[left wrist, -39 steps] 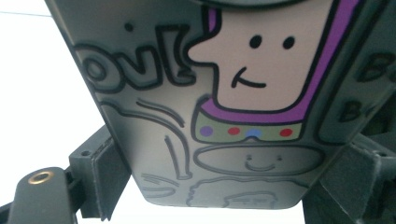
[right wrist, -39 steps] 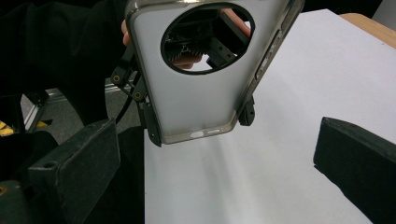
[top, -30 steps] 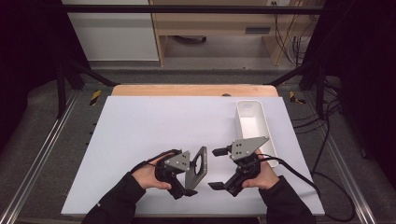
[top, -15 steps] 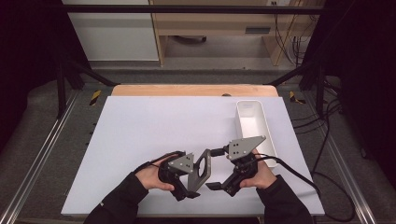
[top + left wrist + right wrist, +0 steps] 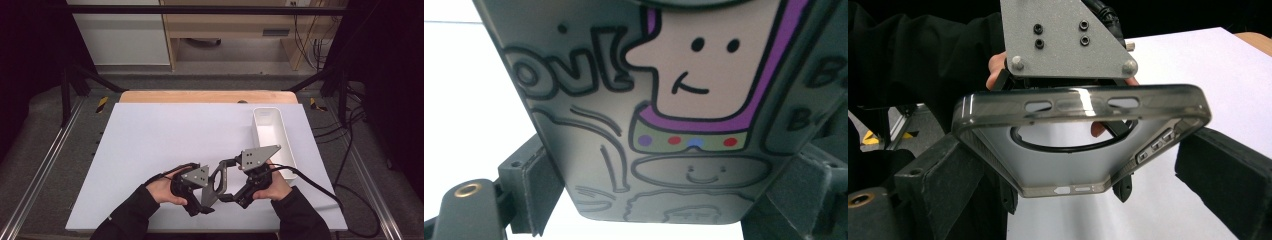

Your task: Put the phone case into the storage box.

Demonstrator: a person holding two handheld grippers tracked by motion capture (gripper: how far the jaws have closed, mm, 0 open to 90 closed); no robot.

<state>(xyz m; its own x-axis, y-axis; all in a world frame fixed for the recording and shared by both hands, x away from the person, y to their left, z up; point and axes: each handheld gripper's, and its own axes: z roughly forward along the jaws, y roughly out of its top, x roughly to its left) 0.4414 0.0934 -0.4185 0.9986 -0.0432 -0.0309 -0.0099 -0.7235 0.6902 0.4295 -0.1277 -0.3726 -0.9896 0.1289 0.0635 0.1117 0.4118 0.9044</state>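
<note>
The left hand-held gripper and the right hand-held gripper meet above the near edge of the worktop, each gripped by one of the person's hands. Between them, clear of the surface, hangs a smoky translucent phone case. In the left gripper view its printed back, bearing cartoon outlines and a purple-framed figure, lies close before the lens with the black jaw pads at either lower side of it; the left jaws appear closed partway onto the case's edges, though the contact itself is not plainly shown. In the right gripper view the case presents its hollow inside, with a large camera opening and side-button slots, while the right jaws stand wide on either side of it and do not seem to press it; whether they touch cannot be told. As a judgement, the case is lifted and is being passed or turned between the two tools, and its setting-down remains to be done. A long white bin stands on the right of the worktop, near the right hand and apparently empty. Nothing lies between the case and the bin.
</note>
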